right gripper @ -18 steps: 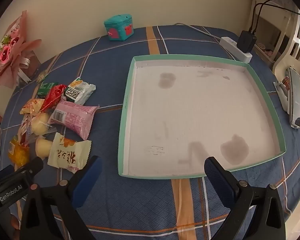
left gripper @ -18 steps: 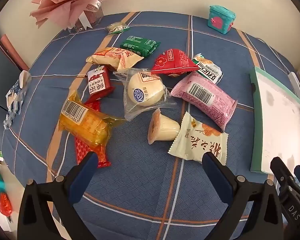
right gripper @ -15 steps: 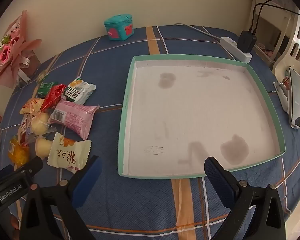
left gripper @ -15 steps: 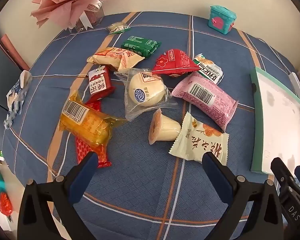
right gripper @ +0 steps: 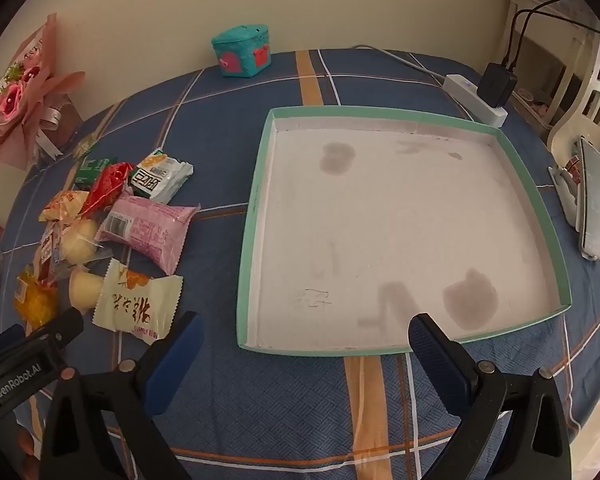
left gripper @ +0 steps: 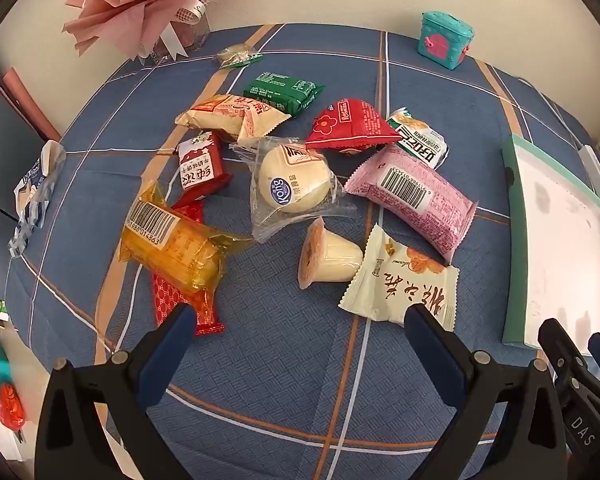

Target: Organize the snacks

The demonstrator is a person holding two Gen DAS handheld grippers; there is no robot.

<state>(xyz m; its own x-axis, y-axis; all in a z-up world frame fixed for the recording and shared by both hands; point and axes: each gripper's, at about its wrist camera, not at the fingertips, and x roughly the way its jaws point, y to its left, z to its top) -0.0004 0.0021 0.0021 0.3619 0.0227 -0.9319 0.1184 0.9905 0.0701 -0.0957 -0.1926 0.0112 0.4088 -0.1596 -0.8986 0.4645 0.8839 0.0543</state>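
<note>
My left hand-held gripper (left gripper: 300, 320) is spread wide w/ nothing between the jaws, hanging over bare blue plaid tabletop (left gripper: 268, 360) at the bottom of its frame. The snack pile sits just above it, mid-frame. Nearest: the cream wrapper (left gripper: 400, 280) just up and inside of the lower-right finger, and the red patterned pack (left gripper: 172, 300) reaching down beside the lower-left finger, under the orange cake pack (left gripper: 172, 248). The jelly cup (left gripper: 328, 256) lies on its side touching the cream wrapper. Above those: the clear-wrapped bun (left gripper: 292, 184), pink pack (left gripper: 416, 196), red triangular bag (left gripper: 352, 124) and green pack (left gripper: 284, 90) farther up.

My right hand-held gripper (right gripper: 304, 336) is also spread, empty, w/ its tips framing the near rim of the teal-edged tray (right gripper: 256, 200), which fills centre-right of that view and holds no snacks. There the snacks lie left of the tray, on the tabletop, apart from it; the cream wrapper is closest to my lower-left finger. Teal box (right gripper: 242, 56) stands near the wall, upper centre.
</note>
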